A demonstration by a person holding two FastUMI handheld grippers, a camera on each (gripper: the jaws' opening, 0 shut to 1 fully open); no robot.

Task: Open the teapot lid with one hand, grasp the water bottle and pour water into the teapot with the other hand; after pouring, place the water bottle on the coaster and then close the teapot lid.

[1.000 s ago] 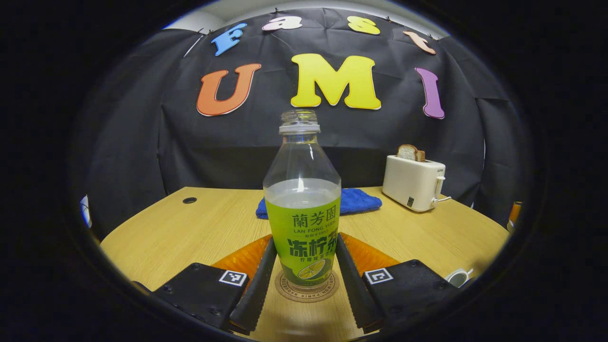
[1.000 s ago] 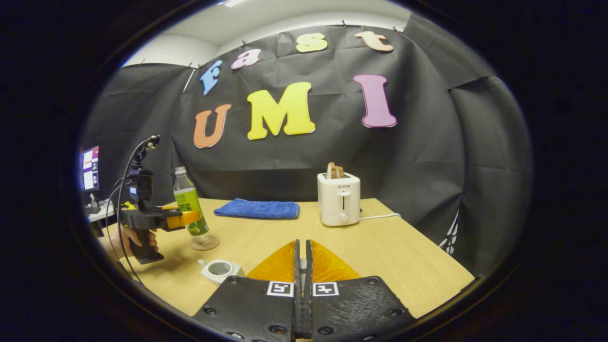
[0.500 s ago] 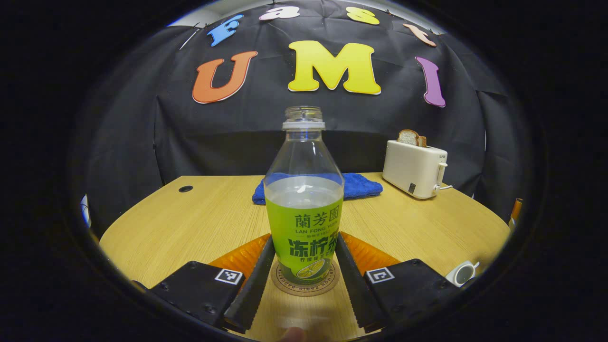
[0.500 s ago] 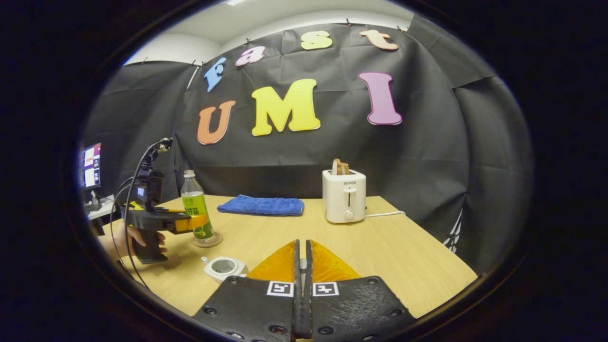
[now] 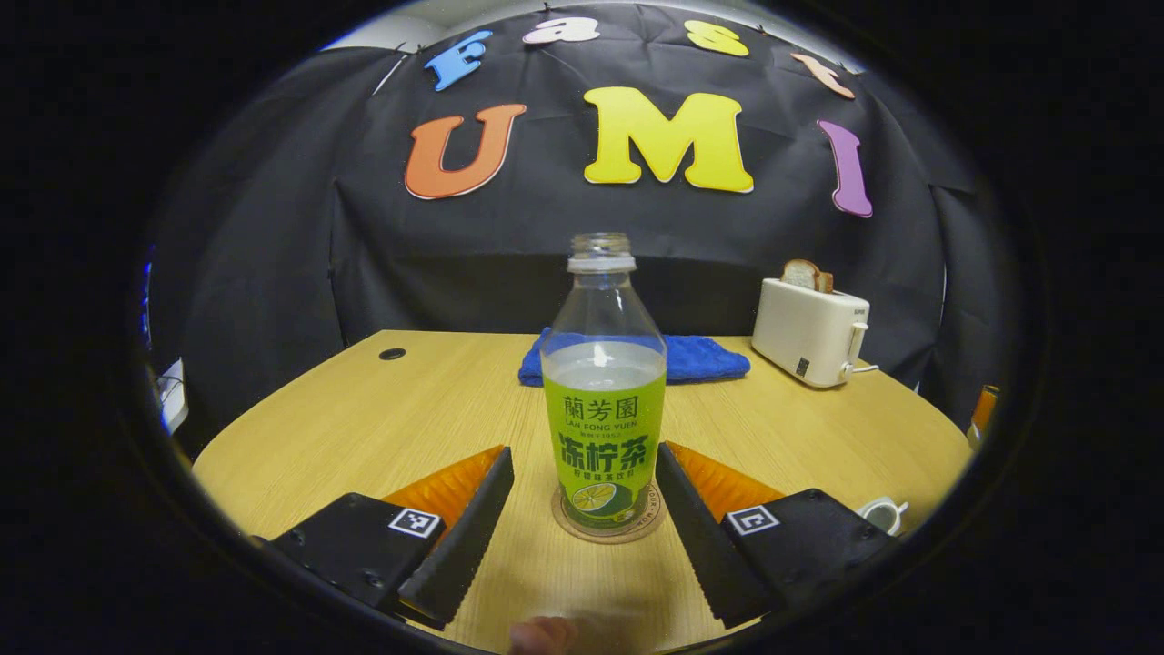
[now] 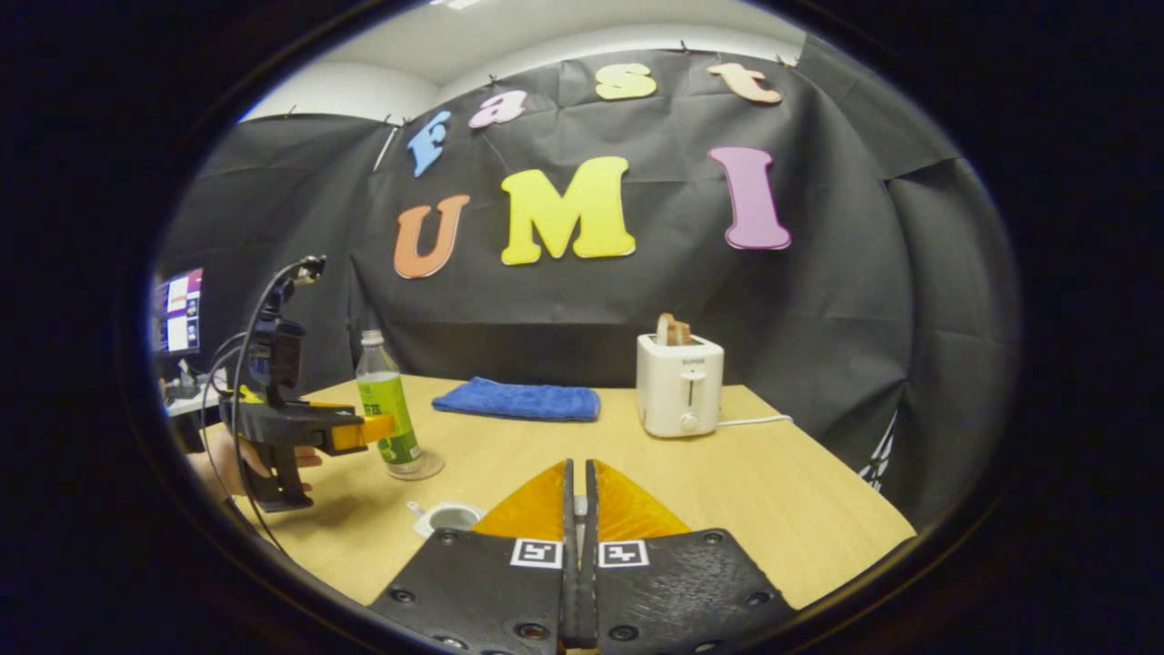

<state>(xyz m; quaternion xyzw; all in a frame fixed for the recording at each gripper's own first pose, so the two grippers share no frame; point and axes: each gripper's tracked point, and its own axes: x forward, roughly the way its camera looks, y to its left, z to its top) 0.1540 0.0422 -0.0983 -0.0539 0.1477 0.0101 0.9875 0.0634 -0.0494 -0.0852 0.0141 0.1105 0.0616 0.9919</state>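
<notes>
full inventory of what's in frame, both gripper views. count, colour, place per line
water bottle: 1, clear with green label, no cap, upright on the coaster
coaster: 1, brown, round, on the table's near side
teapot: 1, white, lid off, table's near edge between the two grippers
towel: 1, blue, folded, far side of the table
toaster: 1, white, bread in its slots, far right of the table
table: 1, light wood
screen: 1, lit, left beyond the table
left gripper: 1, open, fingers either side of the bottle, not touching
right gripper: 1, shut, what it holds cannot be told
hand: 1, holding the left gripper's handle
</notes>
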